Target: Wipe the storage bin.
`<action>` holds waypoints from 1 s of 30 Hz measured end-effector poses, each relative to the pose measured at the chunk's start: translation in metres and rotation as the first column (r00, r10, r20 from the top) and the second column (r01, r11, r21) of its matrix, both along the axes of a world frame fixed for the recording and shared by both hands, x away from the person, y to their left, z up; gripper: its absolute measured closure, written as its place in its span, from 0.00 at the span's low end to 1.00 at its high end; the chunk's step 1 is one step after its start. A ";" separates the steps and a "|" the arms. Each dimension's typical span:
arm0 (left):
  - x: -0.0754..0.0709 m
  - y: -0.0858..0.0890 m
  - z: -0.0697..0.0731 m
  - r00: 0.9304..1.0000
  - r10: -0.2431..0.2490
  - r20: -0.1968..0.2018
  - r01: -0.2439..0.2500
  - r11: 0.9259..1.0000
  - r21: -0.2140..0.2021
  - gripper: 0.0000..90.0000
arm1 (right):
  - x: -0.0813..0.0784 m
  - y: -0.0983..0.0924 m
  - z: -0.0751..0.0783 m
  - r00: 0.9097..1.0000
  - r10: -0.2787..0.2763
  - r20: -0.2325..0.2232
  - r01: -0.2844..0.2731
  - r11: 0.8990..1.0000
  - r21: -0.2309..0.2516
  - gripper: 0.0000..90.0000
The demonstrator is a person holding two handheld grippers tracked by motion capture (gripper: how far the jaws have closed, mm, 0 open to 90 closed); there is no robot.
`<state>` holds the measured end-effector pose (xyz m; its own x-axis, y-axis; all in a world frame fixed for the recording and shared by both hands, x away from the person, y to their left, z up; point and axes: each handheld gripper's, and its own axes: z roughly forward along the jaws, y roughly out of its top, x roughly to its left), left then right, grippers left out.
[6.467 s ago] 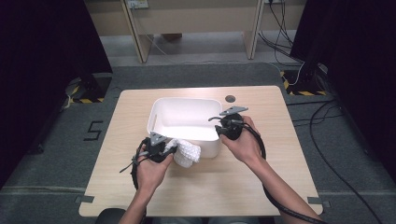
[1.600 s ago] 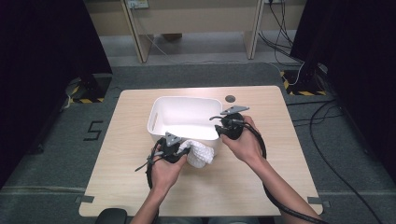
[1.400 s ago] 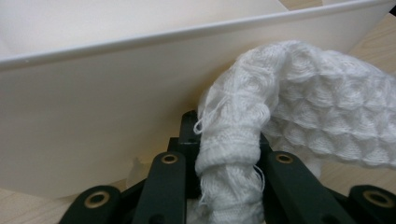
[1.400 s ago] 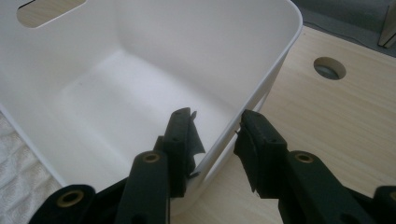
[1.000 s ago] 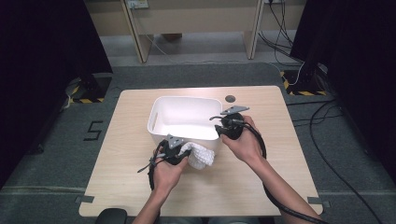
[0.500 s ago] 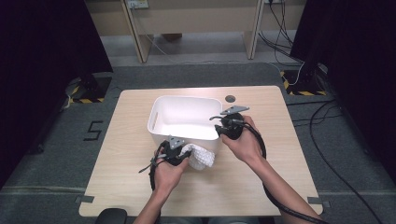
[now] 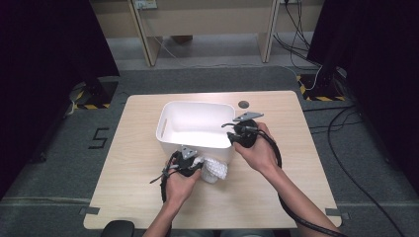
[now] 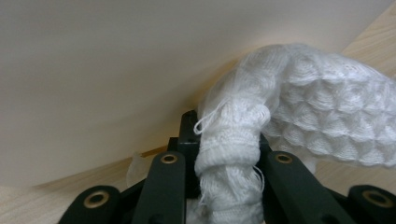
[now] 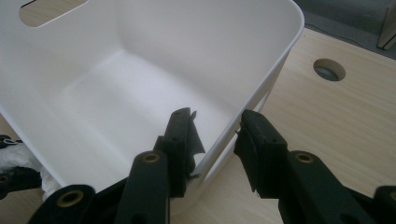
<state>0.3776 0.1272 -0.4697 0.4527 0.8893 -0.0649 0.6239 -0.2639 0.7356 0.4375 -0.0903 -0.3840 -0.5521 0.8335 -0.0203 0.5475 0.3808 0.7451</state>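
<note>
A white plastic bin (image 7: 192, 140) stands in the middle of the wooden table (image 7: 276, 197). A white knitted cloth (image 7: 216, 170) lies bunched against the bin's near wall, and my left gripper (image 7: 200, 166) is shut on one end of it. In the left gripper view the cloth (image 8: 322, 112) runs up between the black jaws of that gripper (image 8: 229, 135), with the bin wall (image 8: 116, 70) close behind. My right gripper (image 9: 217, 128) straddles the near right corner of the empty bin (image 9: 140, 84), one jaw inside and one outside, closed on the rim. In the high view this gripper (image 7: 231, 134) sits at that corner.
A round cable hole (image 7: 243, 104) is set in the table behind the bin; the right gripper view shows the hole (image 9: 329, 69) too. Bare wood lies to the left, right and front. Cables trail over the floor at the right.
Over the earlier frames my left gripper has carried the cloth to the right along the bin's front wall. In the last second it barely shifted. The right gripper has kept still.
</note>
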 end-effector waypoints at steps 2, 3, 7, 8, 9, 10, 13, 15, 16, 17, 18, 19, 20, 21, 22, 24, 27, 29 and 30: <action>0.001 0.000 -0.002 1.000 0.001 -0.004 -0.001 1.000 0.002 0.84 | 0.000 0.000 0.000 1.000 0.000 0.000 0.000 1.000 0.000 0.72; 0.001 -0.001 -0.003 1.000 0.004 -0.005 -0.004 1.000 -0.001 0.84 | 0.000 0.000 0.000 1.000 0.000 0.000 0.000 1.000 0.000 0.73; 0.001 -0.001 -0.005 1.000 0.006 -0.006 -0.006 1.000 -0.002 0.84 | 0.000 0.000 0.000 1.000 0.000 0.001 0.000 1.000 0.000 0.73; 0.001 -0.001 -0.006 1.000 0.005 -0.007 -0.005 1.000 0.002 0.84 | 0.000 0.000 0.000 1.000 0.001 0.002 -0.001 1.000 0.000 0.73; 0.002 -0.001 -0.006 1.000 0.004 -0.010 -0.004 1.000 0.002 0.84 | 0.000 0.000 0.000 1.000 0.000 0.001 0.000 1.000 0.000 0.73; 0.002 -0.001 -0.007 1.000 0.004 -0.012 -0.004 1.000 0.003 0.84 | 0.000 0.000 0.000 1.000 0.001 0.001 -0.001 1.000 0.000 0.72; 0.003 -0.001 -0.008 1.000 0.004 -0.018 -0.004 1.000 0.003 0.84 | 0.000 0.000 0.000 1.000 0.001 0.001 -0.001 1.000 0.001 0.72; 0.003 -0.001 -0.010 1.000 0.005 -0.021 -0.004 1.000 0.006 0.84 | 0.000 0.000 0.000 1.000 0.001 0.001 -0.001 1.000 0.001 0.73; 0.003 -0.001 -0.010 1.000 0.004 -0.023 -0.004 1.000 0.008 0.84 | 0.000 0.000 0.000 1.000 0.001 0.001 -0.001 1.000 0.000 0.73; 0.004 -0.001 -0.011 1.000 0.006 -0.025 -0.005 1.000 0.007 0.84 | 0.000 0.000 0.000 1.000 0.001 0.002 -0.001 1.000 0.000 0.73; 0.004 -0.002 -0.011 1.000 0.008 -0.026 -0.008 1.000 0.007 0.84 | 0.000 0.000 0.000 1.000 0.000 0.002 0.000 1.000 -0.001 0.73; 0.004 -0.002 -0.012 1.000 0.010 -0.024 -0.010 1.000 0.006 0.84 | 0.000 0.000 0.000 1.000 0.002 0.003 -0.002 1.000 -0.002 0.73; 0.004 -0.002 -0.013 1.000 0.010 -0.024 -0.010 1.000 0.007 0.84 | 0.000 0.000 0.000 1.000 0.002 0.003 -0.002 1.000 -0.003 0.73; 0.004 -0.002 -0.014 1.000 0.009 -0.024 -0.009 1.000 0.011 0.84 | 0.000 0.000 0.000 1.000 0.002 0.003 -0.002 1.000 -0.003 0.73; 0.004 -0.002 -0.015 1.000 0.010 -0.026 -0.010 1.000 0.015 0.84 | 0.000 0.000 0.000 1.000 0.004 0.005 -0.004 1.000 -0.004 0.73; 0.004 -0.003 -0.017 1.000 0.010 -0.029 -0.009 1.000 0.024 0.84 | -0.001 0.000 0.000 1.000 0.003 0.004 -0.003 1.000 -0.002 0.73; 0.004 -0.003 -0.019 1.000 0.011 -0.027 -0.010 1.000 0.027 0.84 | -0.001 0.000 0.000 1.000 0.004 0.003 -0.004 1.000 -0.002 0.73; 0.004 -0.002 -0.019 1.000 0.010 -0.026 -0.009 0.999 0.031 0.84 | -0.001 0.000 0.000 1.000 0.003 0.004 -0.003 1.000 -0.002 0.73; 0.004 -0.002 -0.020 1.000 0.012 -0.027 -0.011 0.999 0.030 0.84 | -0.001 0.000 0.000 1.000 0.002 0.002 -0.002 1.000 -0.001 0.73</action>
<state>0.3817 0.1247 -0.4894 0.4410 0.8961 -0.0500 0.6466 -0.2786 0.7101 0.4368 -0.0900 -0.3838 -0.5537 0.8324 -0.0226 0.5452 0.3830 0.7457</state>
